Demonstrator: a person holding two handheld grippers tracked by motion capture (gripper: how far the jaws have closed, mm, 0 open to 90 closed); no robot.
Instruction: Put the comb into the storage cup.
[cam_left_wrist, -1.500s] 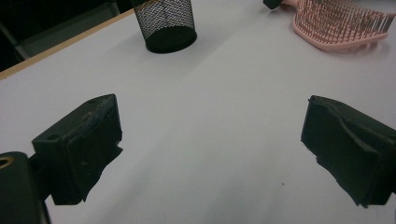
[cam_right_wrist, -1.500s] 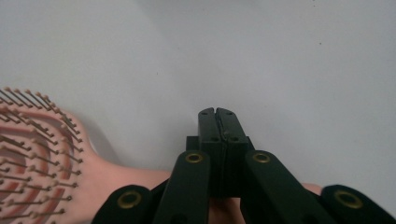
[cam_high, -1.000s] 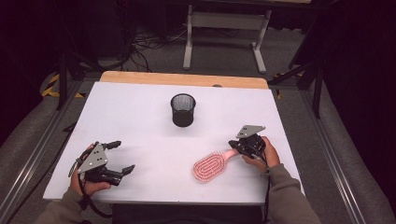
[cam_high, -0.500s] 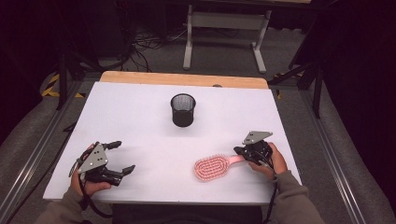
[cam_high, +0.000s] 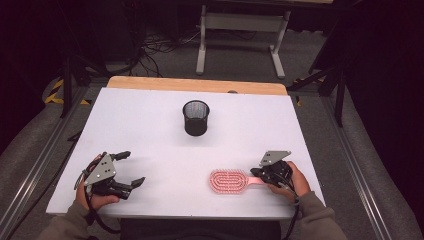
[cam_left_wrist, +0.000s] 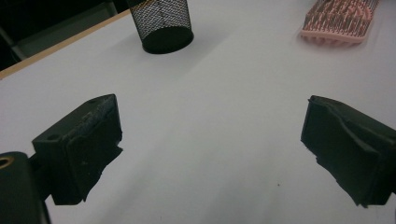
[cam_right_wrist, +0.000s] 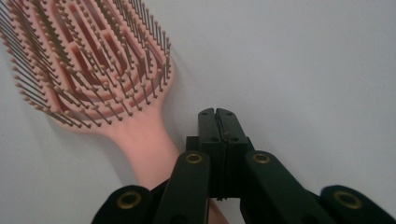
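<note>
A pink hairbrush (cam_high: 228, 181) lies bristles up near the table's front edge, its handle pointing right. My right gripper (cam_high: 256, 175) is over that handle, held in a hand at the front right. In the right gripper view its jaws (cam_right_wrist: 217, 114) are pressed together with nothing between the tips, and the hairbrush (cam_right_wrist: 93, 65) handle runs under the left jaw's linkage. My left gripper (cam_high: 131, 168) rests at the front left, jaws wide apart and empty. In its own view the left gripper (cam_left_wrist: 210, 154) faces bare table, with the hairbrush (cam_left_wrist: 338, 18) at the far right.
A black mesh cup (cam_high: 195, 118) stands upright at the middle back of the white table (cam_high: 150, 130); the mesh cup (cam_left_wrist: 161, 23) also appears in the left gripper view. A wooden strip edges the far side. Dark floor, cables and a stand lie beyond.
My right gripper has shifted right, and the hairbrush has gone with it, swinging from a diagonal lie to level with the front edge. The left gripper has kept still.
</note>
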